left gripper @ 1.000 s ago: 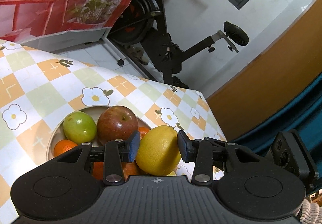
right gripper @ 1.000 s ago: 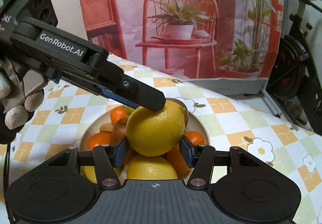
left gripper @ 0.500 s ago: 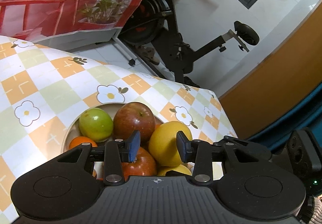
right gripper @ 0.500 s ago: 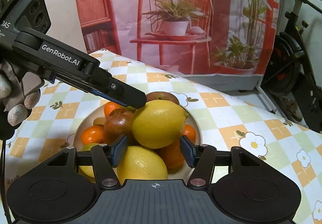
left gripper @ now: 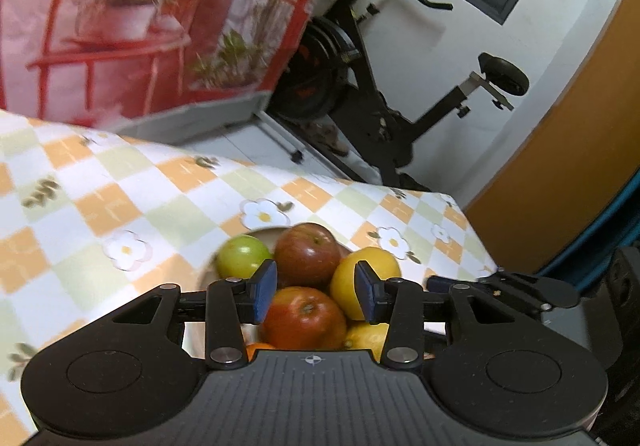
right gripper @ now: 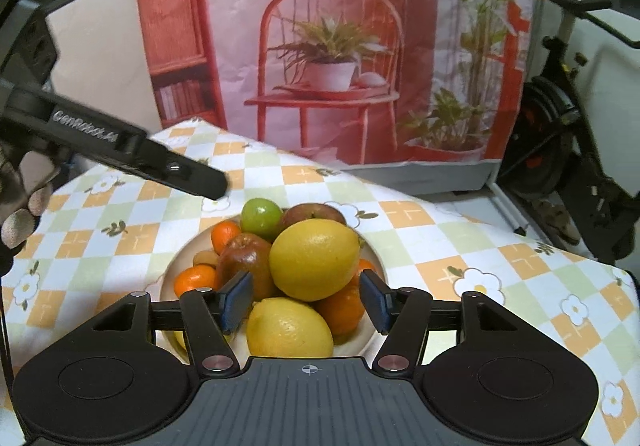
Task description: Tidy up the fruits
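A beige bowl [right gripper: 170, 274] on the checked tablecloth holds a pile of fruit. A big yellow lemon [right gripper: 314, 258] lies on top, with a second lemon [right gripper: 290, 330], red apples [right gripper: 248, 258], a green apple [right gripper: 261, 217] and tangerines [right gripper: 226, 234] around it. My right gripper [right gripper: 306, 300] hovers just in front of the top lemon, its jaws opening and its pads clear of the fruit. My left gripper [left gripper: 316, 296] hangs above the bowl over a red apple [left gripper: 304, 318], jaws opening, nothing gripped. The left gripper's black finger [right gripper: 192, 177] shows raised at the bowl's left.
A black exercise bike [left gripper: 380, 105] stands beyond the table's far edge. A red printed backdrop [right gripper: 320, 45] hangs behind the table. A gloved hand [right gripper: 20, 205] holds the left gripper. The tablecloth [right gripper: 480, 242] drops off at the right corner.
The right gripper's jaws widened off the big lemon and drew back and up; the lemon stays on the pile. The left gripper lifted off the lemon and swung away to the left.
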`<state>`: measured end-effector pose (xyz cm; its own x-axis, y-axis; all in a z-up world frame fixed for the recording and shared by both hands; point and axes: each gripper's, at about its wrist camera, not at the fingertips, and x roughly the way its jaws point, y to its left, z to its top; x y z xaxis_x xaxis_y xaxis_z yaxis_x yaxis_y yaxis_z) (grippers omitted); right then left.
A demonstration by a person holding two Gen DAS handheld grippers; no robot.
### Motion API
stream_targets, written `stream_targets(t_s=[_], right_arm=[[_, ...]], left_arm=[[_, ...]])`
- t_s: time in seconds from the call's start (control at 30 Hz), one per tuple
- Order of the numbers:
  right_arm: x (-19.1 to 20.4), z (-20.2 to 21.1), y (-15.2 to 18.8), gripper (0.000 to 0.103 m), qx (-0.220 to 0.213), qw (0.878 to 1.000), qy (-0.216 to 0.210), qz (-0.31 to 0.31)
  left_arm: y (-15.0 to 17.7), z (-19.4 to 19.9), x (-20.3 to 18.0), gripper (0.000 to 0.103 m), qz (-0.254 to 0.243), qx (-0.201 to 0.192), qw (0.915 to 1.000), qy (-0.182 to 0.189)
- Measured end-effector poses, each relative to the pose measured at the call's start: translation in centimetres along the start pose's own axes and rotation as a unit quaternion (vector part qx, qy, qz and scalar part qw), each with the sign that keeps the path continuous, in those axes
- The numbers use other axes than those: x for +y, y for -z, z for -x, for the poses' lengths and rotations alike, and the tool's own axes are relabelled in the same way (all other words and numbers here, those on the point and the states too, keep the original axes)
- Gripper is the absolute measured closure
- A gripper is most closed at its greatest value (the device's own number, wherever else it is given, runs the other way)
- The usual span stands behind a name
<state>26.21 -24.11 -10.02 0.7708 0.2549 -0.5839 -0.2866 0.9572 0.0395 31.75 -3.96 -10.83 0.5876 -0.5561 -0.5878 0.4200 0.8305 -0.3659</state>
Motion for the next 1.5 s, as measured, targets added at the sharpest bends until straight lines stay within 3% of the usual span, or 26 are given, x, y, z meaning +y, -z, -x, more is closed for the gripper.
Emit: stream_targets(t_s=[0.1,0.17,0.3,0.43,0.53,0.7,1.0,1.3,1.5], right_arm=[[0.3,1.4,0.1,0.047,-0.017,1.0,0.013,-0.016],[0.6,2.6,0.2,0.046,-0.03,0.999,0.02,-0.027],[1.7,5.0,0.4,0.044,-0.057,0.997,0.032,-0.044],[3.2,7.8,0.4,0.034,-0.088,0.993,0.044,-0.063],[4.7,9.9,0.5,0.023,-0.112,0.99,0.051,-0.076],[7.2,13.1,0.9,0.003,-0.141,0.984,0.069,-0.084],[10.9,17.9,1.2,0.0,-0.172,0.977,0.075,-0.102],[13.6,21.5,1.4,0.0,-0.176,0.975,0.093,-0.096],[14.6,23.5,1.4,0.0,-0.181,0.973,0.11,-0.092]], left_arm=[[0.5,2.3,-0.2,0.056,-0.015,-0.019,0.9995,-0.021],[0.8,4.1,-0.5,0.048,-0.024,-0.036,0.9984,-0.038],[1.4,7.3,-1.2,0.041,-0.038,-0.067,0.9951,-0.063],[2.2,10.4,-2.0,0.036,-0.043,-0.091,0.9916,-0.081],[3.0,12.8,-2.8,0.015,-0.048,-0.11,0.9883,-0.094],[4.1,15.8,-4.3,0.0,-0.06,-0.139,0.9802,-0.128],[6.3,21.1,-6.7,0.0,-0.086,-0.177,0.968,-0.156],[7.7,25.5,-9.1,0.0,-0.095,-0.206,0.9591,-0.169],[8.5,27.2,-10.3,0.0,-0.102,-0.215,0.9583,-0.157]])
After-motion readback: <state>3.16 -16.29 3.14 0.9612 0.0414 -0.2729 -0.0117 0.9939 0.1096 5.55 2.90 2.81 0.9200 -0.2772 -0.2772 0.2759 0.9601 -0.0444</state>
